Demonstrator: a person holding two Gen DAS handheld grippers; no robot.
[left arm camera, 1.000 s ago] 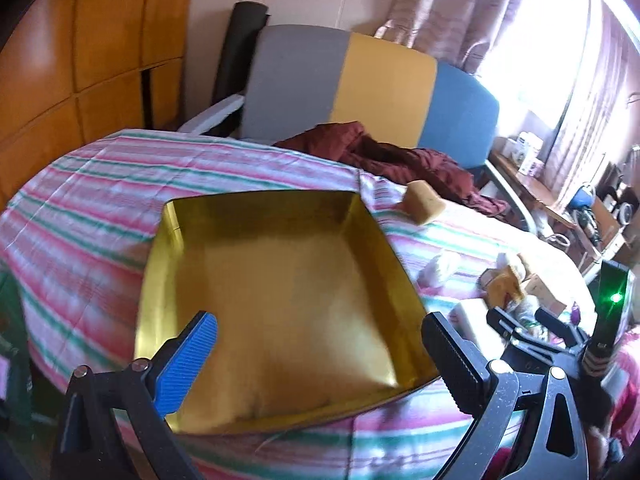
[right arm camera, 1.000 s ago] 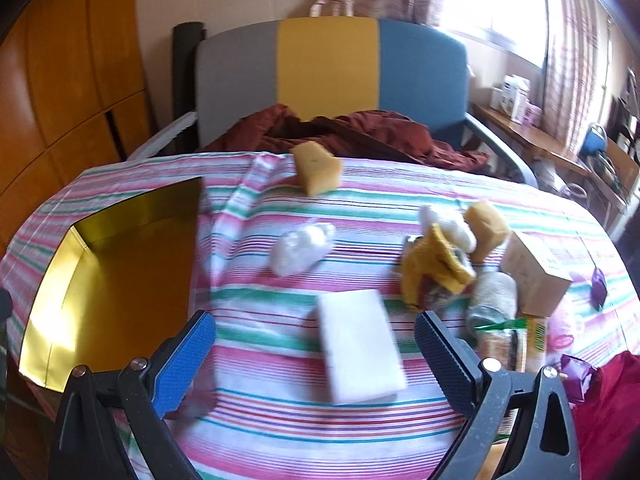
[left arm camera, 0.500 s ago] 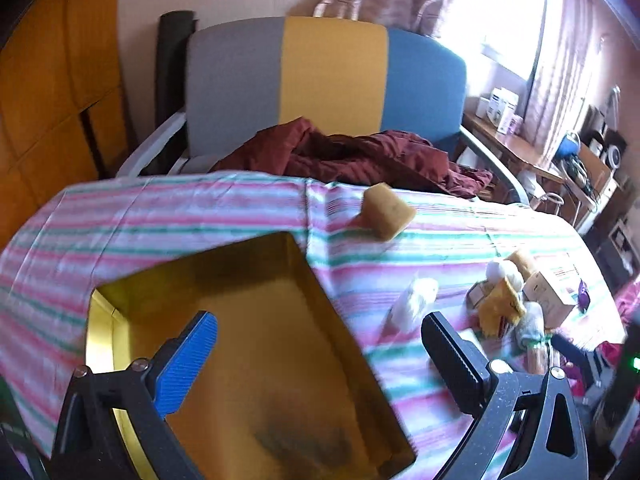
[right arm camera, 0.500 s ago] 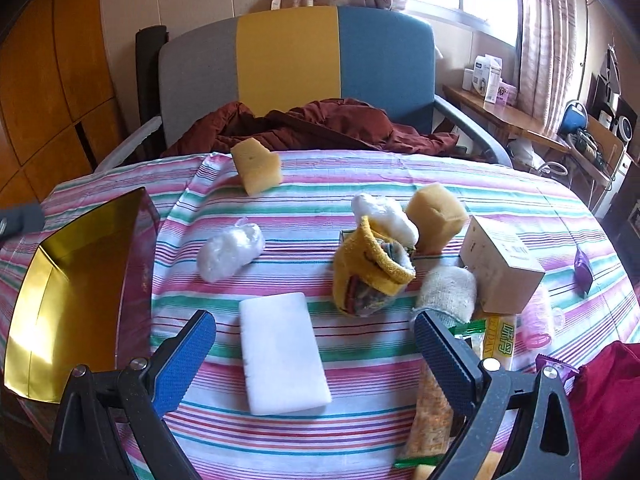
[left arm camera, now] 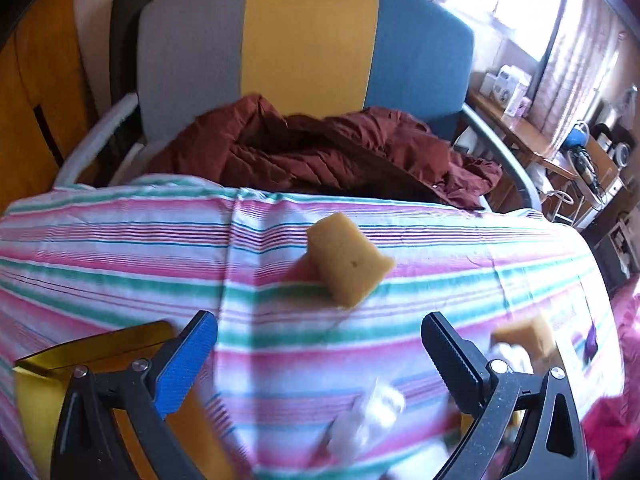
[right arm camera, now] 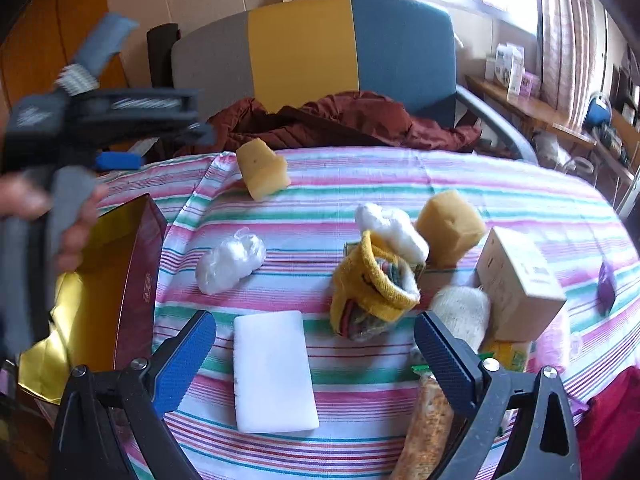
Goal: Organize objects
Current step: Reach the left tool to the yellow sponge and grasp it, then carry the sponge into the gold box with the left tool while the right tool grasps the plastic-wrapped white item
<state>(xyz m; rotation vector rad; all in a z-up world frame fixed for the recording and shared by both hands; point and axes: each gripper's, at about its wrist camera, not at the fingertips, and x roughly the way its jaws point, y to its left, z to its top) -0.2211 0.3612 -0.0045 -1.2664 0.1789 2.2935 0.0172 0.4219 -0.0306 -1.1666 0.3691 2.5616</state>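
A gold tray (right arm camera: 80, 312) sits at the table's left edge; its corner shows in the left wrist view (left arm camera: 92, 348). A tan sponge block (left arm camera: 346, 260) lies at the far middle of the striped cloth, ahead of my open, empty left gripper (left arm camera: 320, 344); it also shows in the right wrist view (right arm camera: 262, 168). My right gripper (right arm camera: 316, 340) is open and empty over a white foam slab (right arm camera: 274, 368). A clear plastic bag (right arm camera: 230, 260), a yellow sock bundle (right arm camera: 370, 284), a second sponge (right arm camera: 450, 224) and a cardboard box (right arm camera: 518, 276) lie beyond it.
The striped tablecloth (left arm camera: 120, 248) covers the table. A grey, yellow and blue chair (left arm camera: 308, 40) with a maroon jacket (left arm camera: 320, 152) stands behind it. The left gripper's body (right arm camera: 80, 112) hangs blurred over the tray. A wooden cabinet is at left, shelves at right.
My left gripper has swung right and forward, off the gold tray toward the far tan sponge. My right gripper has drifted slightly right and closer to the objects. Both stay open.
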